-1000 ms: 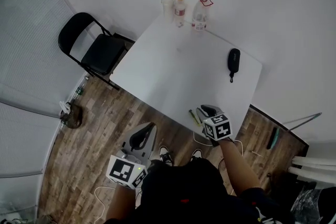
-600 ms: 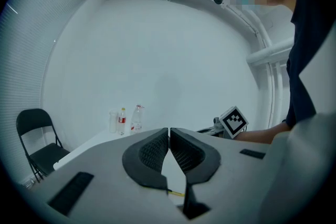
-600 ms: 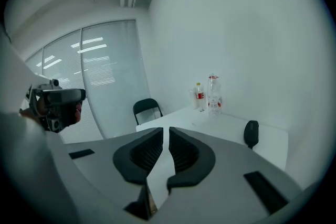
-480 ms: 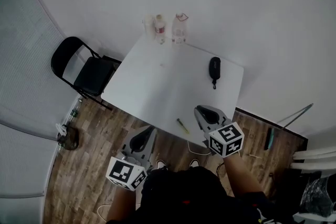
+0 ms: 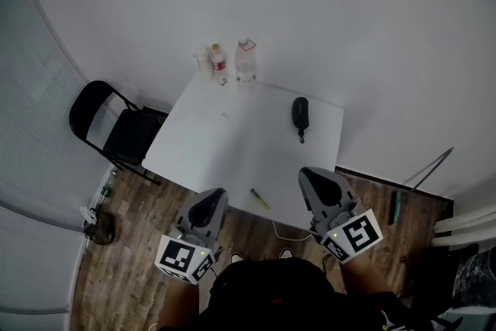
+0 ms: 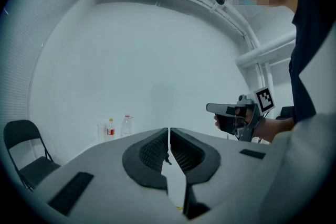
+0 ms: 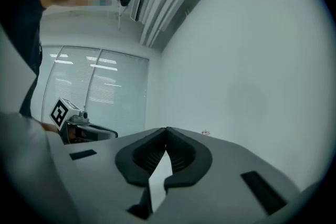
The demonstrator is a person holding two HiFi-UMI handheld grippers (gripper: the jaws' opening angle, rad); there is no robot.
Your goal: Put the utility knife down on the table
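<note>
The utility knife (image 5: pixel 260 199), slim and yellowish, lies flat on the white table (image 5: pixel 232 143) close to its near edge. My left gripper (image 5: pixel 211 201) hovers just off that edge, to the knife's left, jaws shut and empty. My right gripper (image 5: pixel 314 178) is to the knife's right, over the table's near right corner, also shut with nothing held. In the left gripper view the left gripper (image 6: pixel 168 139) has its pads pressed together, and the right gripper (image 6: pixel 233 112) shows in a hand beyond. In the right gripper view the right gripper (image 7: pixel 166 135) is closed too.
A black case (image 5: pixel 300 112) lies on the table's right side. Two bottles (image 5: pixel 246 62) and a cup (image 5: pixel 203 62) stand at the far edge. A black folding chair (image 5: pixel 116 128) stands left of the table. The floor is wooden, with a cable by the feet.
My right gripper has drawn back from the knife toward the near right corner, leaving the knife on the table. The head view has pulled back. The left gripper has hardly moved.
</note>
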